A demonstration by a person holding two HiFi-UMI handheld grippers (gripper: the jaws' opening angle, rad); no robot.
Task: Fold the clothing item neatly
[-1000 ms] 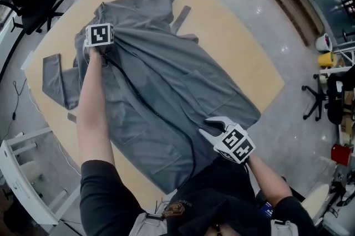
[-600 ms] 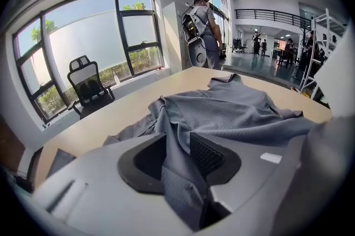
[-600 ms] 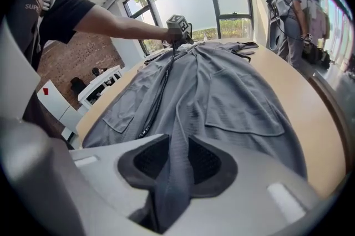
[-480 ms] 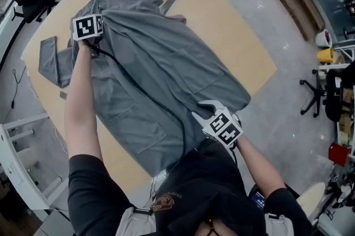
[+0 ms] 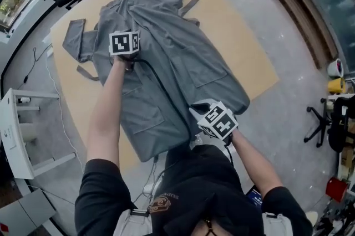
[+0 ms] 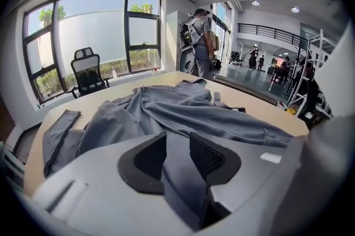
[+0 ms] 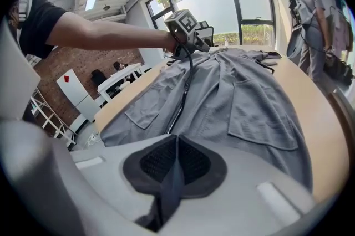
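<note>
Head view shows the coat [image 5: 183,63] spread on the tabletop [image 5: 247,49]; the right tool [image 7: 176,158], just clamped on its lower hem, should hold taut while the left tool [image 6: 177,154], just opened over slack cloth, pinches firmly.

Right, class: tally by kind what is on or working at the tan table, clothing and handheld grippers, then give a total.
Grey garment: 1
Grippers: 2, the left gripper and the right gripper
Total: 3

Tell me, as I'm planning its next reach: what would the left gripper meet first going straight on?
Probably the grey fabric garment spread on the tan table: a fold lies between the left gripper's jaws, which have just been opening.
</note>
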